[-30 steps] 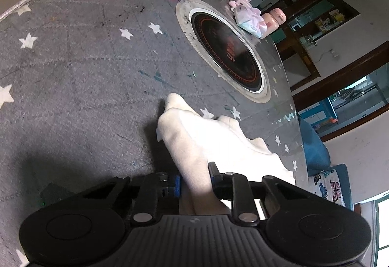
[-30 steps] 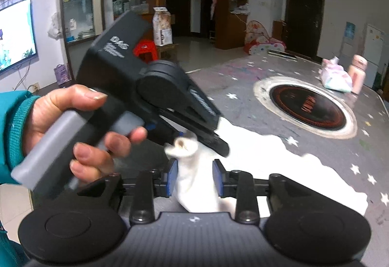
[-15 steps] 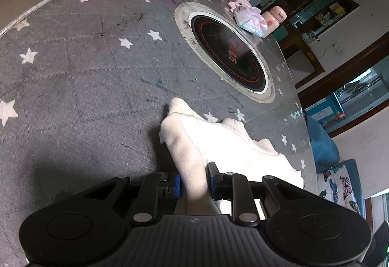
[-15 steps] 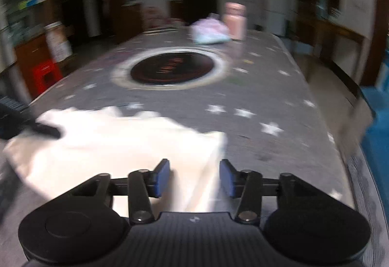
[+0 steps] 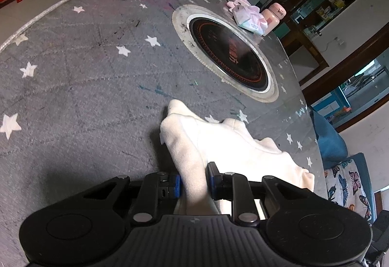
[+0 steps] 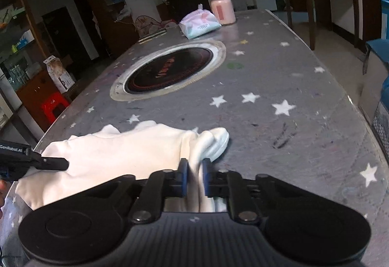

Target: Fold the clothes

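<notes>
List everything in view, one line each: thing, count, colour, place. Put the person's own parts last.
garment: one, cream, near end of the table, pinched at both ends
table: one, grey cover with white stars
round hob: one, black with pale ring, set into the table's middle
tissue pack: one, pink and white, far end, left of the jar
jar: one, pink, far end
stool: one, red, on the floor left of the table
left gripper: one, black, shut on the garment
right gripper: one, black, jaws just closed on the garment's other end

garment (image 5: 226, 142): soft matt cloth | tablecloth (image 5: 73, 77): matt fabric | hob (image 5: 228, 52): glossy glass
</notes>
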